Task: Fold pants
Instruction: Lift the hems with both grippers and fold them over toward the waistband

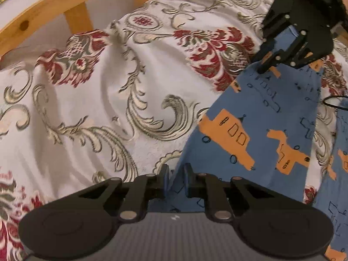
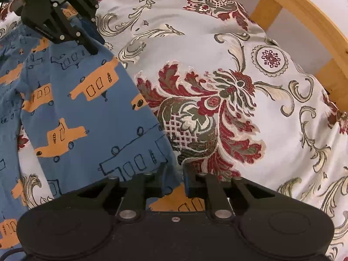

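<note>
The blue pants (image 1: 267, 117) with orange vehicle prints lie on a floral bedspread (image 1: 108, 100). My left gripper (image 1: 175, 177) is shut on one end of a pant leg's edge. My right gripper (image 2: 174, 177) is shut on the other end of the same leg (image 2: 87, 113). The leg is stretched between the two grippers. The right gripper shows in the left wrist view (image 1: 264, 68), pinching the cloth. The left gripper shows in the right wrist view (image 2: 92, 50), pinching the cloth. The second leg (image 1: 335, 174) lies beside the first, partly out of frame.
A wooden bed frame (image 1: 65, 2) with slats runs along the far edge of the bed, and shows in the right wrist view (image 2: 308, 15) too. A thin black cable (image 1: 332, 102) lies by the pants. The bedspread (image 2: 239, 87) is wrinkled.
</note>
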